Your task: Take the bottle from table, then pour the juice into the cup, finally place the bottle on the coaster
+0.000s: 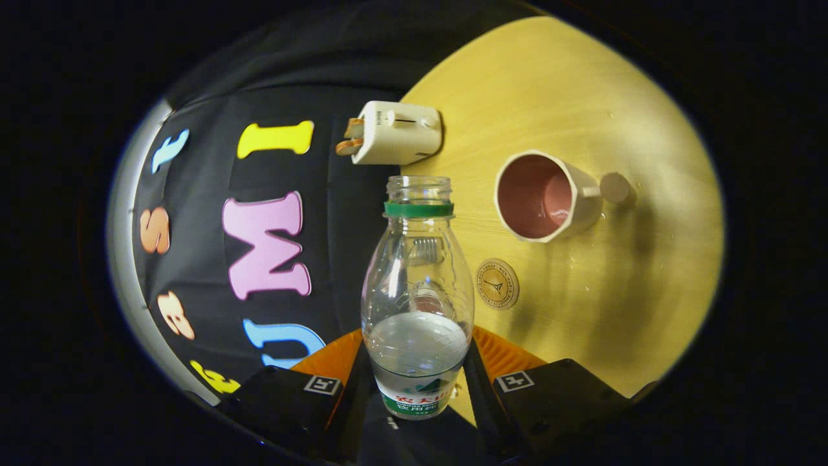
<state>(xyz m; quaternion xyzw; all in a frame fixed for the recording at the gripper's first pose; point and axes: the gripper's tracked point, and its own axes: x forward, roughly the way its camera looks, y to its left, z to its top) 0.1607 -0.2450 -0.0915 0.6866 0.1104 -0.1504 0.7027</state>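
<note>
Clear plastic bottle (417, 304) clamped between both fingers (336, 369); cup (546, 196) beyond.

Hand-held gripper (417, 375) clamps the open bottle (417, 304); cup (542, 196) and coaster (497, 283) lie beyond.

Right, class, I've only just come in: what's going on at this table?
A hand-held gripper is clamped on an uncapped clear bottle, both fingers pressing its lower sides. The view is rolled sideways, so the bottle seems tilted towards the cup, whose pink inside looks empty. Some liquid remains in the bottle. A round coaster lies on the wooden table between bottle and cup, and a white toaster sits beyond them.
</note>
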